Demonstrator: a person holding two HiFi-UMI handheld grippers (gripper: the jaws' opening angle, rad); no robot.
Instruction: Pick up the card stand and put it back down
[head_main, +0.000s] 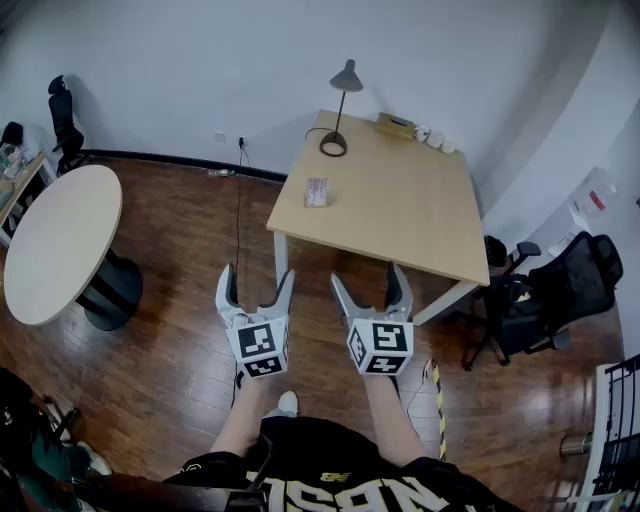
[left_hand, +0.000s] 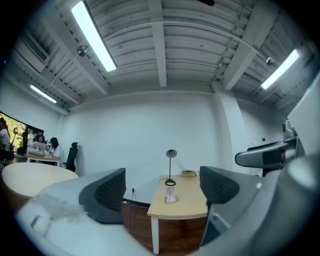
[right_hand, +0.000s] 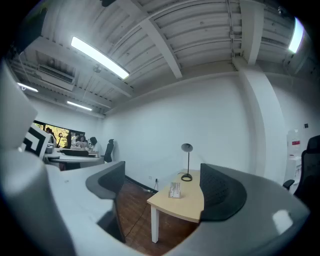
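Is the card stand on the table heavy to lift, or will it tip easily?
Probably light: the card stand looks small beside the lamp. It may tip if pushed, since it stands upright and looks thin.

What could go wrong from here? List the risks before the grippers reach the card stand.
1. The card stand sits near the table's left edge; a clumsy push from the open left gripper or right gripper could knock it off.
2. A cable runs along the floor in front of the table: a trip hazard.
3. The lamp stands beyond the stand; overreaching could hit it.
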